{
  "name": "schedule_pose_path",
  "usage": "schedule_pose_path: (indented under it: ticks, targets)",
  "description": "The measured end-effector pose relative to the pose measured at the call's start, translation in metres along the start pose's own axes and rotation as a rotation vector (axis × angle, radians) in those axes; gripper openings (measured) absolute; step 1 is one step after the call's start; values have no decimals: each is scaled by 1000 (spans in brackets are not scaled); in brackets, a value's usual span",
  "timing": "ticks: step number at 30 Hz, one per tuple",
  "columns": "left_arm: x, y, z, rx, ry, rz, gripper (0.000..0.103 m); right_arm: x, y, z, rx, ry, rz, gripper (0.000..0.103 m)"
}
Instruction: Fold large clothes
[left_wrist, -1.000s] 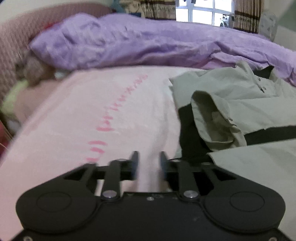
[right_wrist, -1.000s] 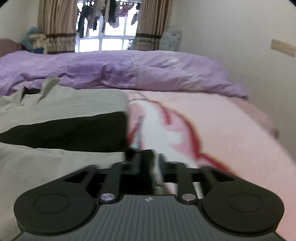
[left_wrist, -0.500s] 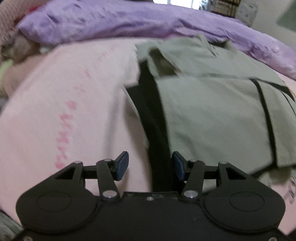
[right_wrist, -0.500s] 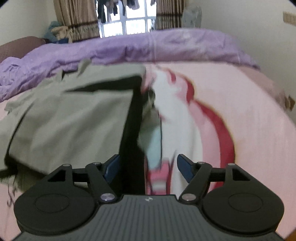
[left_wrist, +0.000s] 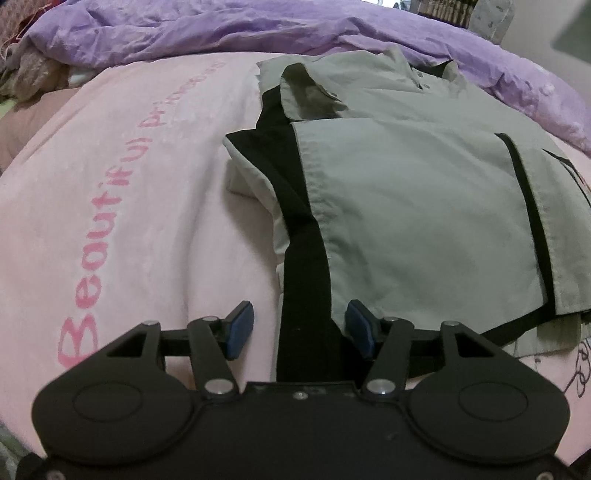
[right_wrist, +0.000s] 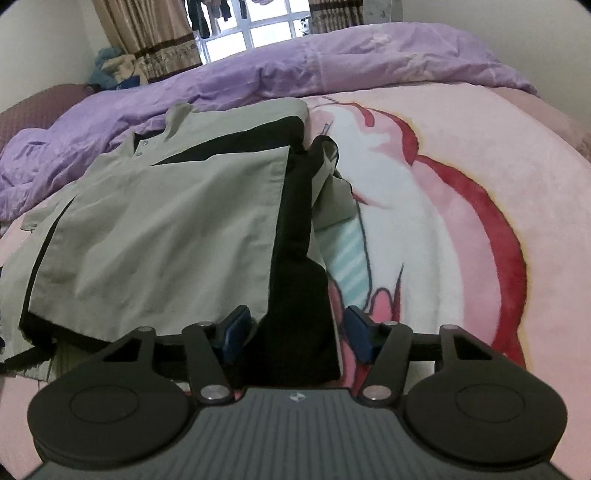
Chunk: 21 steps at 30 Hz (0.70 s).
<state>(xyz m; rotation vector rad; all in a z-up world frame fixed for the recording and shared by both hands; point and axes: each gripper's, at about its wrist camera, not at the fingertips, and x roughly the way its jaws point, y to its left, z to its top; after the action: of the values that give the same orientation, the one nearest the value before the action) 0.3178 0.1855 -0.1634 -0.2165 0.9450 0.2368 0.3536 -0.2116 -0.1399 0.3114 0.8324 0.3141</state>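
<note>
A grey-green shirt (left_wrist: 406, 203) with black side panels lies partly folded on the pink blanket, collar towards the far side. In the left wrist view my left gripper (left_wrist: 301, 328) hovers at the shirt's near left corner. Its jaws are opening, and the black side band (left_wrist: 306, 277) runs between them with neither blue pad pressing on it. In the right wrist view the same shirt (right_wrist: 166, 229) fills the left half. My right gripper (right_wrist: 297, 334) sits at the near right corner. Its jaws are closing around the black panel (right_wrist: 299, 295), and the pads stand clear of the cloth.
The pink blanket (left_wrist: 110, 184) with red lettering covers the bed; in the right wrist view its cartoon print (right_wrist: 480, 166) spreads to the right. A crumpled purple duvet (left_wrist: 258, 33) (right_wrist: 332, 62) lies behind the shirt. A window with curtains (right_wrist: 251, 29) is at the back.
Both grippers have tipped downward and swung onto the shirt's near corners. Their jaws went from nearly shut to wide, with the black side bands now between them.
</note>
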Motion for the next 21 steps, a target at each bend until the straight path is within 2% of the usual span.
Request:
schedule_pose_path:
  ticks: [2, 5, 8, 9, 10, 11, 12, 15, 16, 17, 19, 21]
  targets:
    - [-2, -2, 3, -19, 10, 13, 58, 0, -1, 0, -16, 3, 1, 76]
    - [-11, -9, 3, 4, 1, 31, 58, 1, -3, -2, -23, -14, 7, 80]
    - [-21, -14, 4, 19, 1, -25, 58, 1, -4, -5, -23, -47, 14, 85]
    - [-24, -16, 4, 26, -6, -18, 58, 0, -5, -7, -16, -61, 20, 88]
    - [-26, -19, 5, 39, -13, -11, 58, 0, -7, -8, 2, -73, 37, 97]
    - [-26, -21, 5, 56, -15, -7, 58, 1, -9, -8, 19, -77, 67, 103]
    - [-23, -23, 5, 67, -10, 2, 58, 2, -9, -8, 17, -77, 73, 103]
    - [-10, -24, 5, 79, 16, 32, 58, 6, 7, -7, -59, -55, 22, 103]
    - [-6, -24, 5, 85, 15, 37, 58, 8, 12, -8, -86, -48, -1, 99]
    - [-4, -24, 4, 90, 10, 38, 60, 9, 17, -9, -118, -55, -18, 71]
    - [-1, -23, 2, 89, -4, 33, 61, 6, 22, -9, -156, -68, -3, 64]
    - [2, -22, 3, 83, -17, 28, 61, 4, 18, -8, -125, -68, 4, 58]
